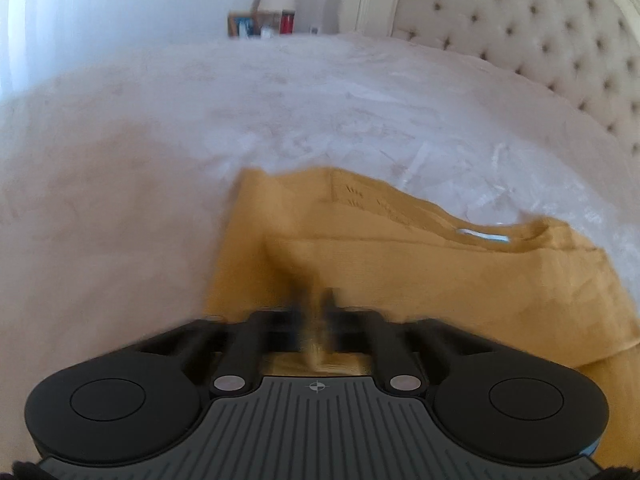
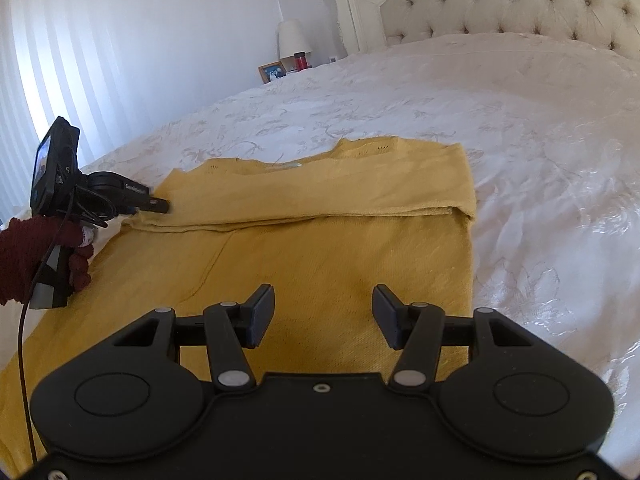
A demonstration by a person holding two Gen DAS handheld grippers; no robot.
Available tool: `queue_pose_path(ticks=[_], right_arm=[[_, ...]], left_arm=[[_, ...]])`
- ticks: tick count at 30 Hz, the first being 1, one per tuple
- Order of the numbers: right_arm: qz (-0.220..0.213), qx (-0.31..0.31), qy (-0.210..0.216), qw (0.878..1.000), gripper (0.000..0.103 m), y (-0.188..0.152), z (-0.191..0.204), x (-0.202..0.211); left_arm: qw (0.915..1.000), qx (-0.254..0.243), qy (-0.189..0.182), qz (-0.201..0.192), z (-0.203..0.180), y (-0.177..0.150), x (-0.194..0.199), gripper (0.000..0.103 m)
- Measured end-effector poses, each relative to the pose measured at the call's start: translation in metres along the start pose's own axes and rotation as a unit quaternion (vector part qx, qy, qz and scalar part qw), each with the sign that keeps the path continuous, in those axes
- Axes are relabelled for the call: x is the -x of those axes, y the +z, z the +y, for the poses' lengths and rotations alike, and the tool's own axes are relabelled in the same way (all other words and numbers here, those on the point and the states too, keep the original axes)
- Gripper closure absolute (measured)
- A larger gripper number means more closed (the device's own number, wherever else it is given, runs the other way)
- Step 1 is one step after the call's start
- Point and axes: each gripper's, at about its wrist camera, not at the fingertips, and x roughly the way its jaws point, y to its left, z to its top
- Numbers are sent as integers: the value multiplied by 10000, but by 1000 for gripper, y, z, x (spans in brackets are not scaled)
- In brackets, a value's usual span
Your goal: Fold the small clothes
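Observation:
A mustard-yellow knit garment (image 2: 320,240) lies spread on the white bedspread (image 2: 500,120), its far part folded over toward me into a band with the neckline at the far edge. My right gripper (image 2: 323,316) is open and empty, hovering low over the near part of the garment. My left gripper (image 2: 162,206) is at the left end of the folded band, its jaws shut on the yellow fabric. In the blurred left wrist view, the left gripper (image 1: 314,304) pinches a fold of the garment (image 1: 440,264).
A tufted cream headboard (image 2: 520,0) stands at the far right. A bedside table at the back holds a lamp (image 2: 290,38), a red cup (image 2: 301,61) and a photo frame (image 2: 272,72). Blinds cover the window on the left.

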Motion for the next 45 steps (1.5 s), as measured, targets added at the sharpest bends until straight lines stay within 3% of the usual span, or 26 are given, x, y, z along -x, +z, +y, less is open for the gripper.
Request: queue_pose_path(ticks=[5,10,12,14,15,16,17,18,19,20,23,32,37,45], right_arm=[[8,-63,-40,10000,42,1,-3,-1],[126,-87,-117,9998,41,-1,-4,-5],[209,-79,-140,9997,33,-2,-5,-8],[324,-78,-162,9993,29,-4,-6,-11],[380,-64,-191,9991,29,-6,-6,-13],[415,-34,-212,9989,28,-7,-6,-14],[437,17,-227,9988,27,-8,-5,-15],[446,66,-235,9987,26,-9,-4,-16],[441,99,-233,9987,25,-10,-3,-16],[429,120,-229,9987,24,-11,-2,-16],[364,214,-216,9989,20,-15,-1,-16],[139,295,-163,9993,10,-25,2,-14],[192,286,-181,9992,9,-24,2,-14],[519,473,-446,9965,8,-29,12,-3]], left_arm=[[9988,-106,143,-457,2,2,14,98],[9991,-101,405,-107,6,-2,-1,95],[9992,-82,375,122,8,-5,-8,94],[9986,-302,430,103,5,-5,-8,90],[9980,-414,456,122,2,-5,-7,86],[9972,-550,489,127,0,-6,-6,75],[9964,-635,547,128,-2,-7,-4,55],[9961,-659,561,143,-1,-8,-1,43],[9970,-587,459,227,2,-9,2,20],[9979,-464,288,340,7,-11,4,14],[9984,-192,-153,509,18,-21,26,14],[9907,-983,-535,772,21,-101,123,14],[9898,-936,-529,935,25,-136,154,8],[9903,-774,-577,999,34,-160,178,7]])
